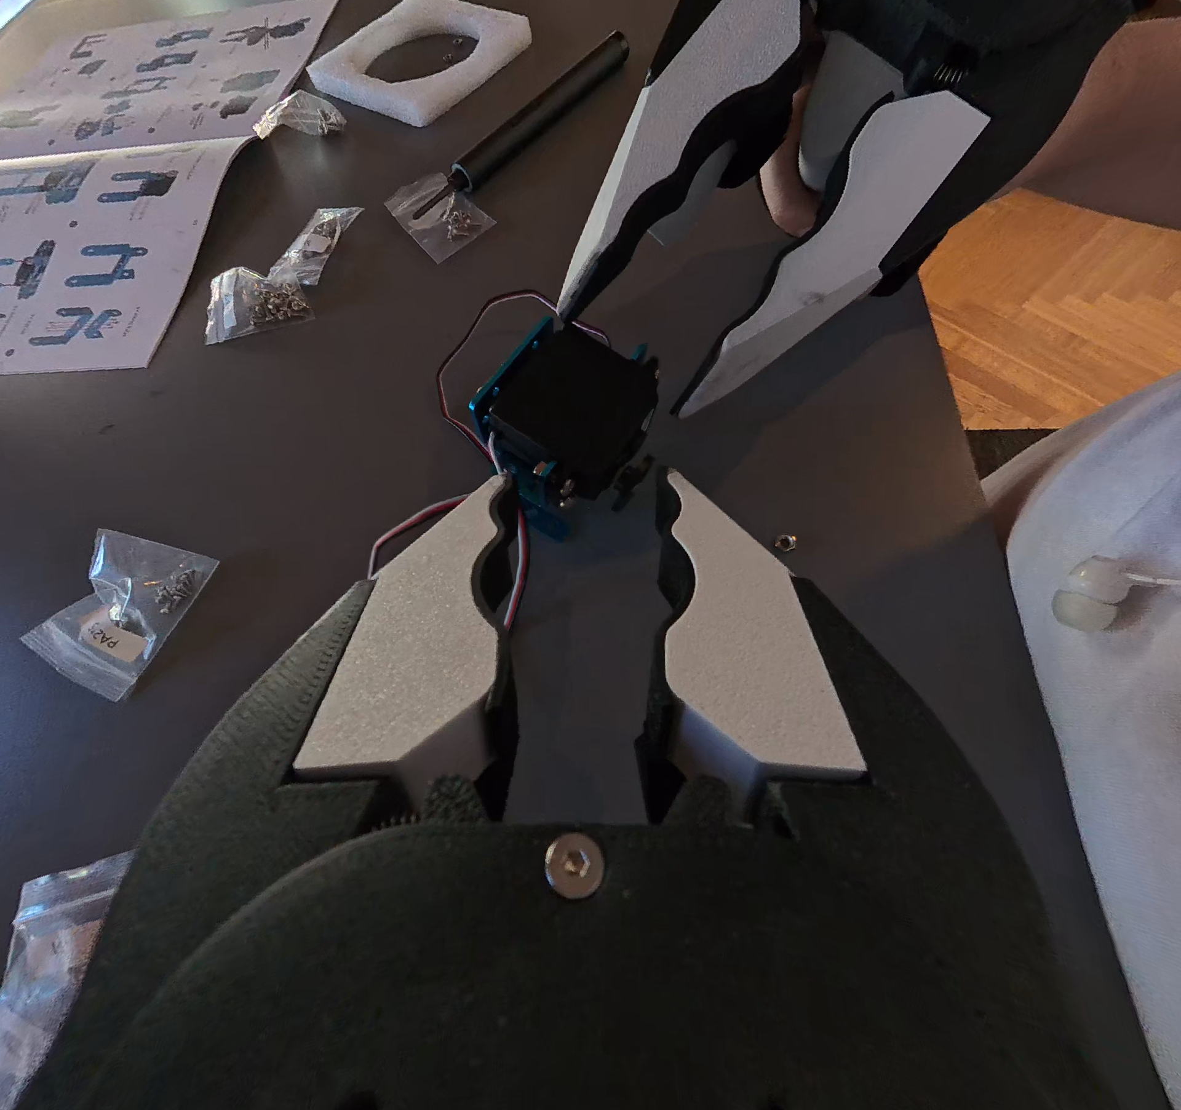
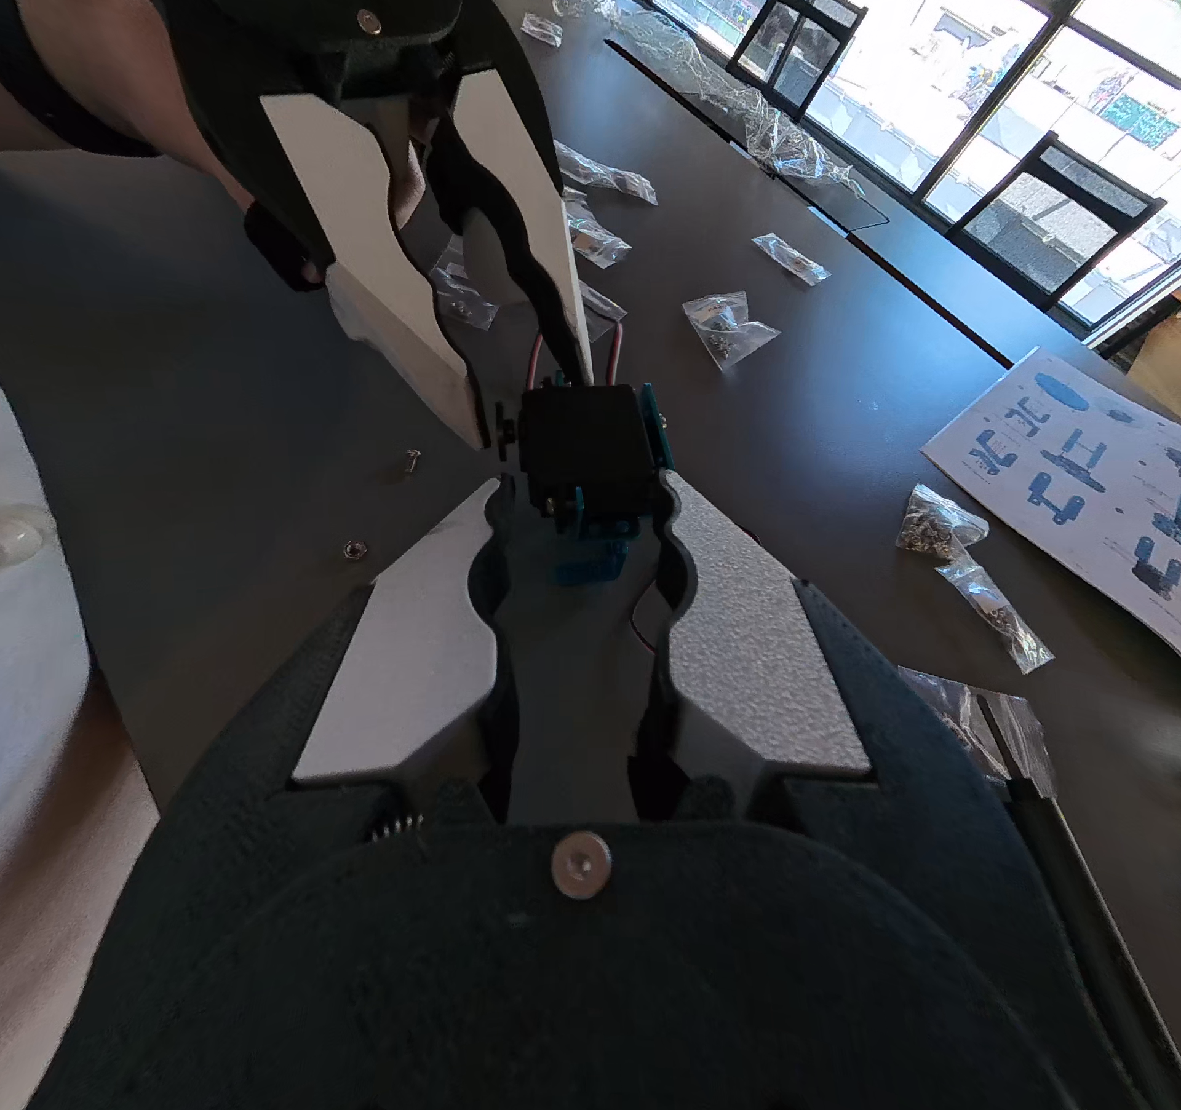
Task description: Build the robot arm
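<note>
Left gripper (image 1: 578, 482) was spread around the servo's (image 1: 578, 415) near end, not clamping. Servo sat in a blue bracket (image 1: 505, 389) mid-table (image 1: 255, 440). Right gripper (image 1: 623, 364) was spread, one tip touching the servo's far edge. Screw bags (image 1: 259, 303) lay left of the servo.

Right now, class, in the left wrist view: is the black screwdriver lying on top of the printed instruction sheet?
No: the black screwdriver lies on the bare dark table, to the right of the instruction sheet.
</note>
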A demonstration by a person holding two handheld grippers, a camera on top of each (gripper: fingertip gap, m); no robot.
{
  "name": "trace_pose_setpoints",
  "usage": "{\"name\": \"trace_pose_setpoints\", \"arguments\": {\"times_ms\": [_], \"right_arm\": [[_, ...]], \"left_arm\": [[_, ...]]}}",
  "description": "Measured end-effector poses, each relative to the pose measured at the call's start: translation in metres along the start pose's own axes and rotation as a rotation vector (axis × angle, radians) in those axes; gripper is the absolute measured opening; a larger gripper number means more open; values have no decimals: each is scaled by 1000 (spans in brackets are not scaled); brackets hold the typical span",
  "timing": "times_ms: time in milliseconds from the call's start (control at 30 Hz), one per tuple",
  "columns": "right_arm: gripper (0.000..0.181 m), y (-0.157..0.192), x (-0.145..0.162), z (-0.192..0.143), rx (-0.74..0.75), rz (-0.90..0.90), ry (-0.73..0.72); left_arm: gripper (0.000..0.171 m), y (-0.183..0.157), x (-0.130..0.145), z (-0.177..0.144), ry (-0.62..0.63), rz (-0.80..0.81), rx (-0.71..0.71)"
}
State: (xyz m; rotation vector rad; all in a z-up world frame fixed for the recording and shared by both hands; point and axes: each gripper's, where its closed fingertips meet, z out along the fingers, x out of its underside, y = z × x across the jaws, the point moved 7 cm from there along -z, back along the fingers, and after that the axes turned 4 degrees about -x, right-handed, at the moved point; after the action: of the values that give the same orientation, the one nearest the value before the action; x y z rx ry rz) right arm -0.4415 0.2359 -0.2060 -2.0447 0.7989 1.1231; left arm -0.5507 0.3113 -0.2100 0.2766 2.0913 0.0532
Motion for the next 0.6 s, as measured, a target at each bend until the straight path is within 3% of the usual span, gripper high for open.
{"name": "trace_pose_setpoints", "arguments": {"times_ms": [300, 600], "right_arm": [[43, 1, 2, -7, 13, 21, -30], [34, 4, 10, -8, 26, 4, -3]], "left_arm": [[44, 1, 5, -8, -36, -92, -4], [45, -2, 3, -11, -37, -87, -21]]}}
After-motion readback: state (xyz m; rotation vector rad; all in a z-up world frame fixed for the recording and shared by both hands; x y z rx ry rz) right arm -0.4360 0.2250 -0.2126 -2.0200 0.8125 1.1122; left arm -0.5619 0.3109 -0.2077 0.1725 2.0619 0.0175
